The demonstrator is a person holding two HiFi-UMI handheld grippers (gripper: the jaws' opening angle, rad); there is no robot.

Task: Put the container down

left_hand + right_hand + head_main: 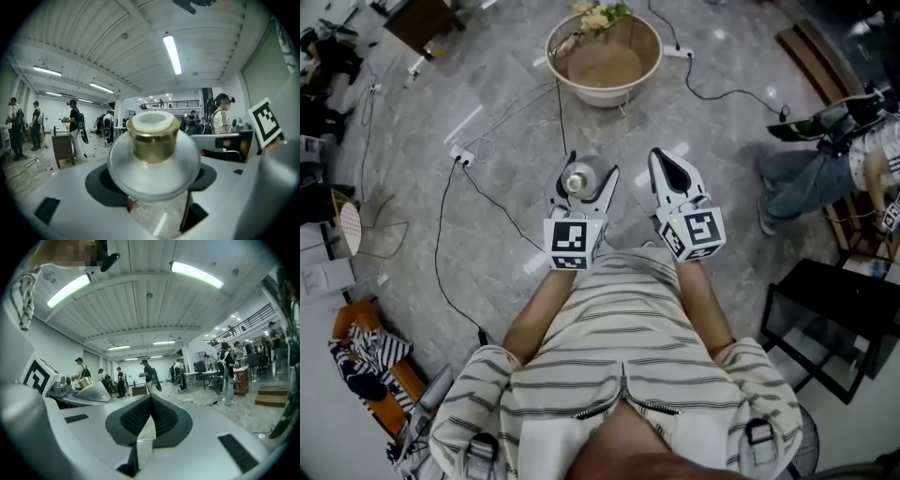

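Left hand-held gripper (590,175) clamps the container (152,157) upright, gold neck up; right hand-held gripper (151,414) closed, empty.

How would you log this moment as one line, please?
left gripper: shut on container | right gripper: shut, empty | container: not yet down

The head view looks steeply down from above the container (578,180). The left gripper view sits close behind the container, facing roughly level. The right gripper view, beside it, faces level, sharing the container at left.
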